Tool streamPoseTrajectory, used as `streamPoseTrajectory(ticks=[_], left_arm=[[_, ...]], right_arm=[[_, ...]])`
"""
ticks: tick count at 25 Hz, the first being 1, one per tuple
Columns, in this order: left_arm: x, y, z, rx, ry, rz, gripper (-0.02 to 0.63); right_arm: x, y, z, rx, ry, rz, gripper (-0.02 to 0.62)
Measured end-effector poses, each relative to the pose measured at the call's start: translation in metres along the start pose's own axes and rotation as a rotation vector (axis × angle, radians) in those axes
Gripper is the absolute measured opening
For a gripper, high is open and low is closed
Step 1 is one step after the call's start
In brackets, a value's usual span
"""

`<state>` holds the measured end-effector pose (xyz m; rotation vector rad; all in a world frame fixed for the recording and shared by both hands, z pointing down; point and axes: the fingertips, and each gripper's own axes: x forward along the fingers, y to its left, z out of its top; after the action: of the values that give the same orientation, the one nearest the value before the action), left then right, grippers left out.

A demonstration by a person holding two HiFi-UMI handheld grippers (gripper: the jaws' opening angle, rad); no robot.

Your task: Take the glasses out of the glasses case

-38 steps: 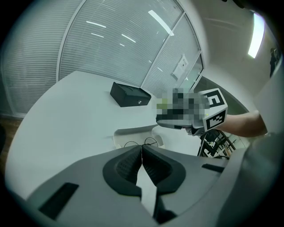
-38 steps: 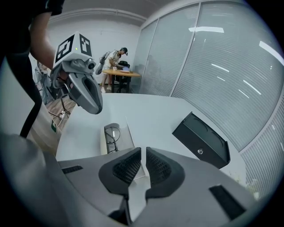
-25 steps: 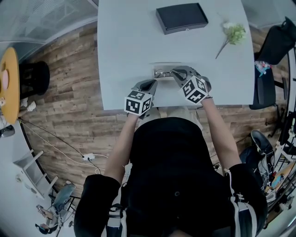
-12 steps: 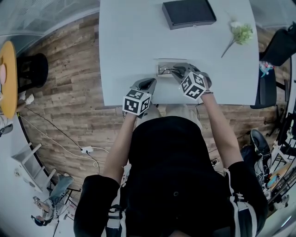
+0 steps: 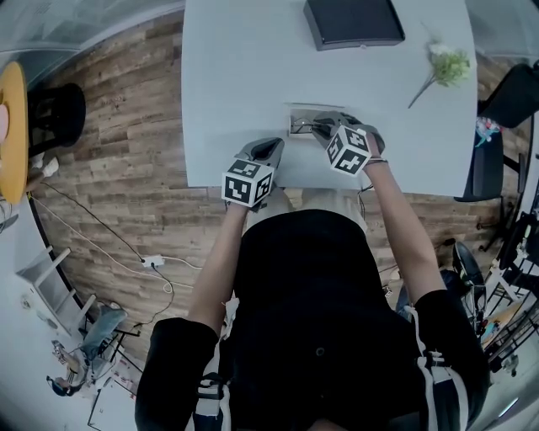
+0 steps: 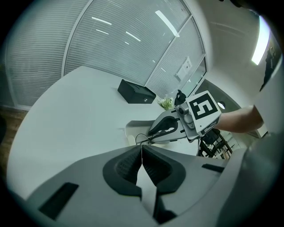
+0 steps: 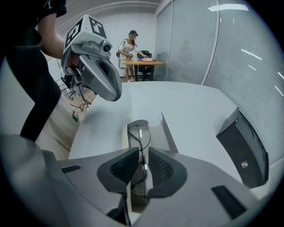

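The pale table in this glass-walled room carries a black box and a green sprig, both well beyond my tools. The open glasses case sits right under my right gripper. Over the last second that gripper has sunk onto the case and tipped steeper, and its jaws have just been opening a little. They now stand slightly apart, straddling the thin wire of the glasses at about the bridge. One lens lies just ahead of the tips and the other beneath the pads, all of it still in the case's tray, with the lid raised to the right of my jaws. I think the pads aren't pressing yet, though the wire is so thin that I can't rule out a light touch on one side. My left gripper has barely shifted. Its jaws are together on nothing, and it hangs over the table's near edge, left of the case and apart from it. As I judge it, the reach is done and the grip is not. Next comes closing gently on the bridge and lifting straight out, taking care that the wire doesn't slip or bend.
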<state>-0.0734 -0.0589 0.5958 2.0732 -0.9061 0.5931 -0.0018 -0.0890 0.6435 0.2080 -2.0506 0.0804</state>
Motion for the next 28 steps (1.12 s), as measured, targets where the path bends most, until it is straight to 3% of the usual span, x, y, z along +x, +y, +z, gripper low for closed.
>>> streamPoseTrajectory(ticks=[12, 28], left_arm=[[0.002, 0.003, 0.003, -0.029, -0.009, 0.022, 0.023], [-0.012, -0.006, -0.001, 0.009, -0.015, -0.011, 0.023]], right_arm=[[0.006, 0.0, -0.001, -0.001, 0.0, 0.041, 0.043], [-0.014, -0.001, 0.008, -0.05, 0.008, -0.123, 0.026]])
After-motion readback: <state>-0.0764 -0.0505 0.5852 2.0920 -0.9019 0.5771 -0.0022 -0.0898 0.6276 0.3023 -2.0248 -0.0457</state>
